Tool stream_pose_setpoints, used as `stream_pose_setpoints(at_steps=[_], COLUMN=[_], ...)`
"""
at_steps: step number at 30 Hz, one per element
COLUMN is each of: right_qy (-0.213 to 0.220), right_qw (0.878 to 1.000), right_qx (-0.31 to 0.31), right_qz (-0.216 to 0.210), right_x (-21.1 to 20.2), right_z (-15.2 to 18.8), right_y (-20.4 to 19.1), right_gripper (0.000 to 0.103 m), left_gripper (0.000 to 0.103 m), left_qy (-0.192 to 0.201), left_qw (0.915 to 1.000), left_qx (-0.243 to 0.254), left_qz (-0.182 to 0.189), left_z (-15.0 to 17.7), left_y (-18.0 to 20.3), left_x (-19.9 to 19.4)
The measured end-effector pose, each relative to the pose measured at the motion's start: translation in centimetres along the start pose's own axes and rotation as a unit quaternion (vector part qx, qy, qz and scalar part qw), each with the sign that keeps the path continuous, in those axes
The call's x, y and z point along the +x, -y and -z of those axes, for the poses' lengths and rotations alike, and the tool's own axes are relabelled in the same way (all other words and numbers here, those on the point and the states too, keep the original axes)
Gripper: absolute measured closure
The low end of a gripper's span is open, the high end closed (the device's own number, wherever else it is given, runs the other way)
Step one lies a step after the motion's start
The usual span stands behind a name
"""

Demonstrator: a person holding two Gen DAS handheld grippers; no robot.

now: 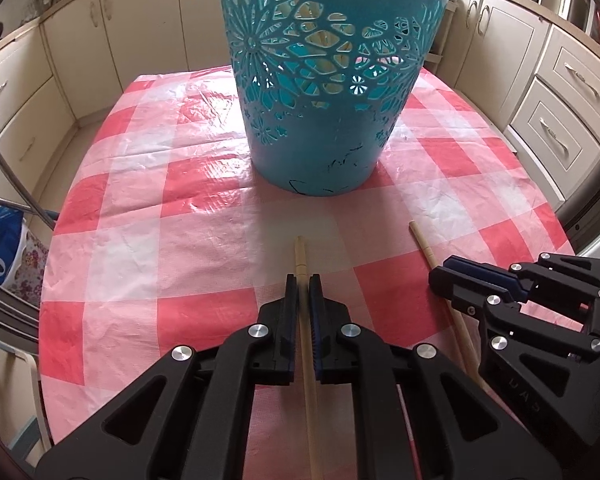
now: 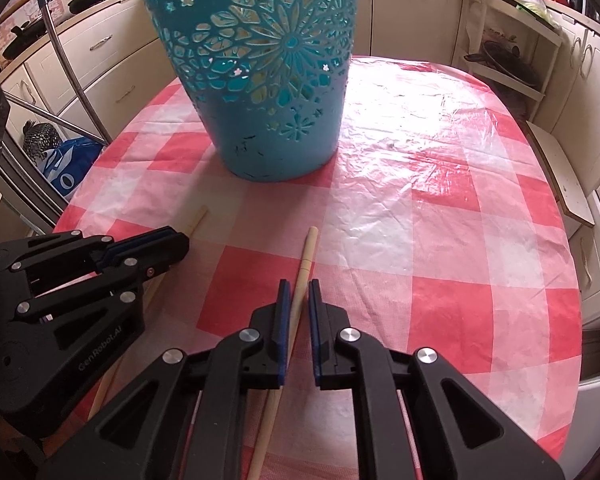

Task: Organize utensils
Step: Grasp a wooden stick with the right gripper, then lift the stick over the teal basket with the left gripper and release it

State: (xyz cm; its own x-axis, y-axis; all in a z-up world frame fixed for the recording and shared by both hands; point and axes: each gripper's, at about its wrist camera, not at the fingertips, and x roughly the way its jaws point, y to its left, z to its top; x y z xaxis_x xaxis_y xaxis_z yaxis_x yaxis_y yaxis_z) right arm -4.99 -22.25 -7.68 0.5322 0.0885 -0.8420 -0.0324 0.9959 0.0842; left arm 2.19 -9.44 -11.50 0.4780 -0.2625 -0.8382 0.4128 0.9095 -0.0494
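My left tongs point(image 1: 303, 280) are clamped on a chopstick point(image 1: 301, 258). My right tongs point(image 2: 299, 286) are nearly together around a second chopstick point(image 2: 307, 250). Both sticks lie on the checked surface point(image 2: 440, 240), near the teal basket point(image 1: 332, 80).
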Motion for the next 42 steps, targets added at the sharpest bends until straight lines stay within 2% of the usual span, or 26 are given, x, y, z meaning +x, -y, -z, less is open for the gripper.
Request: stream_pose_setpoints(at_steps=[4,10,19,25,29,34,42], right_qy=[0.002,0.011,-0.001,0.001,0.001,0.001,0.003], right_qw=[1.0,1.0,1.0,1.0,1.0,1.0,1.0], right_qx=[-0.008,0.014,0.005,0.003,0.003,0.002,0.008], right_qz=[0.006,-0.006,-0.001,0.003,0.003,0.004,-0.002], right_x=[0.0,-0.5,0.2,0.2,0.2,0.2,0.2], right_z=[0.0,-0.3,-0.2,-0.2,-0.2,-0.2,-0.2], right_y=[-0.4,0.0,-0.2,-0.3,-0.4,-0.5,-0.1], right_gripper=[0.094,0.097,0.097,0.097,0.097,0.097,0.097], left_gripper=[0.097,0.098,0.098,0.098,0.098,0.098,0.098], left_qy=[0.004,0.002,0.066,0.13,0.174,0.228,0.301], left_qw=[0.9998,0.9997,0.9943,0.983,0.9723,0.9584,0.9362], left_qx=[0.021,0.012,-0.01,-0.016,-0.021,-0.033,-0.077], left_qz=[-0.006,0.023,0.083,0.129,0.155,0.168,0.164], left_z=[-0.1,-0.5,-2.3,-3.5,-4.5,-6.2,-14.5], left_y=[0.5,0.3,-1.0,-2.0,-2.8,-3.9,-4.4], left_x=[0.1,-0.4,-5.0,-8.9,-11.7,-15.1,-16.3])
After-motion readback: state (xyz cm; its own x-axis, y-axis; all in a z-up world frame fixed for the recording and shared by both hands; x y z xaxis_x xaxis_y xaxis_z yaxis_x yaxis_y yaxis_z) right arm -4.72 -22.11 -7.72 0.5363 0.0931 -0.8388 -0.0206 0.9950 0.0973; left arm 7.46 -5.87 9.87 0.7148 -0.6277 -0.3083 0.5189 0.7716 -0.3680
